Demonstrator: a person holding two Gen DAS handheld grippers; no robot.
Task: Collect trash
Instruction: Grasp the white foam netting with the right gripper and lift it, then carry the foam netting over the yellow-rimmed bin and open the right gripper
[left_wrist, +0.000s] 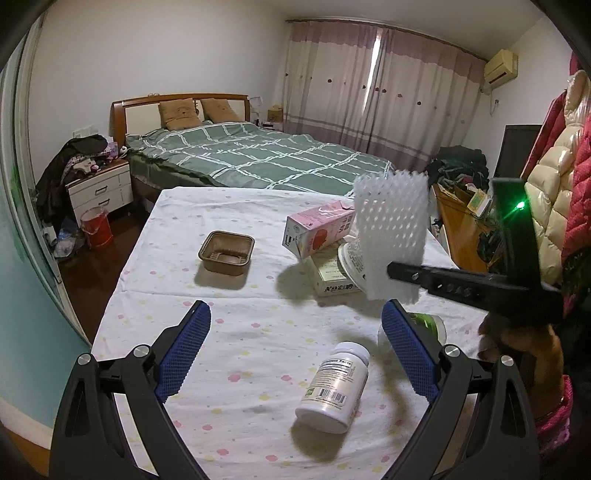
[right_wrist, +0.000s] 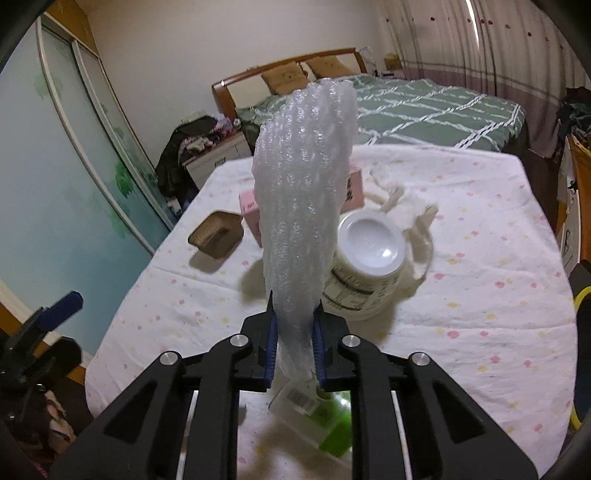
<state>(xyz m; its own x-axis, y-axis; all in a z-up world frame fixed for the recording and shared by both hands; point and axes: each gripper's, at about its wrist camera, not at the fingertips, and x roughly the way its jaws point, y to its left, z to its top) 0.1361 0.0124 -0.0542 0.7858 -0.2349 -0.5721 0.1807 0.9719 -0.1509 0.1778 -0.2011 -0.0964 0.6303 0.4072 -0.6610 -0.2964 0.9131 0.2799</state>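
My right gripper (right_wrist: 294, 325) is shut on a white foam net sleeve (right_wrist: 303, 192) and holds it upright above the table; it also shows in the left wrist view (left_wrist: 391, 236), with the right gripper (left_wrist: 397, 271) at its lower edge. My left gripper (left_wrist: 295, 339) is open and empty, low over the table. A white pill bottle (left_wrist: 334, 387) lies on its side between its fingers. A pink carton (left_wrist: 319, 229), a white tub (right_wrist: 365, 266), a flat box (left_wrist: 332, 277), a brown foil tray (left_wrist: 226, 253) and a green-labelled bottle (right_wrist: 317, 417) lie on the table.
The table wears a white flowered cloth (left_wrist: 221, 332). A crumpled white tissue (right_wrist: 410, 210) lies behind the tub. A red bucket (left_wrist: 96, 227) stands on the floor at the left by a nightstand (left_wrist: 99, 192). A green bed (left_wrist: 258, 155) lies beyond. Jackets (left_wrist: 565, 177) hang at right.
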